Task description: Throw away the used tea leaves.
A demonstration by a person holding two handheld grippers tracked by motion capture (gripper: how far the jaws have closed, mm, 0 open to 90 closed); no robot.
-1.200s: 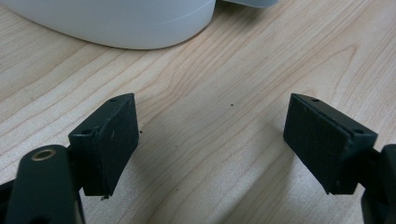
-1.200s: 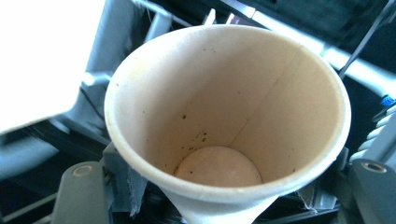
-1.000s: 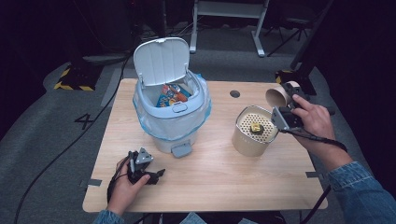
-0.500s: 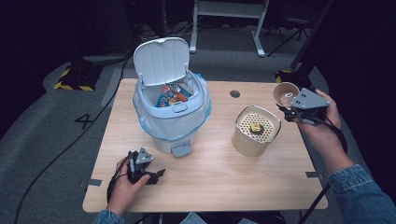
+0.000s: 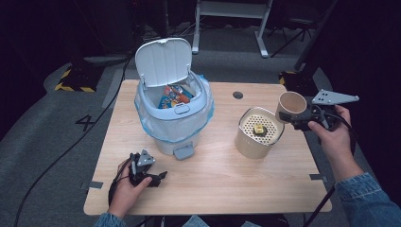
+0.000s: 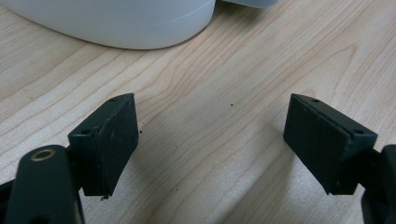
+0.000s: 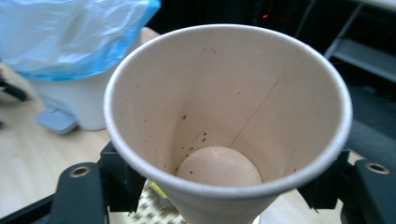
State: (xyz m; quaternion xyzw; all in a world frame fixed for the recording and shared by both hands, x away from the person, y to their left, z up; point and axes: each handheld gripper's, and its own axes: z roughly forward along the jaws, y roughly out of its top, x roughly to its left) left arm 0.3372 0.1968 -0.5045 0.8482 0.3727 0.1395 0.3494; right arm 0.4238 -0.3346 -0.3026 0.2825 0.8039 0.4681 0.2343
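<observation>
Right claw [image 5: 289, 117] is clamped low on the paper cup [image 5: 290, 105], held tipped off the tabletop's [image 5: 227, 189] right edge — light, thin-walled, crushes easily, so I grip gently near the stiffer base; left claw [image 5: 158, 174] apart, idle.

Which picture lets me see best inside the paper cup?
The right gripper view: the paper cup tips toward the camera, showing specks and its bare bottom. The high view shows it small, from outside, in the right gripper.
</observation>
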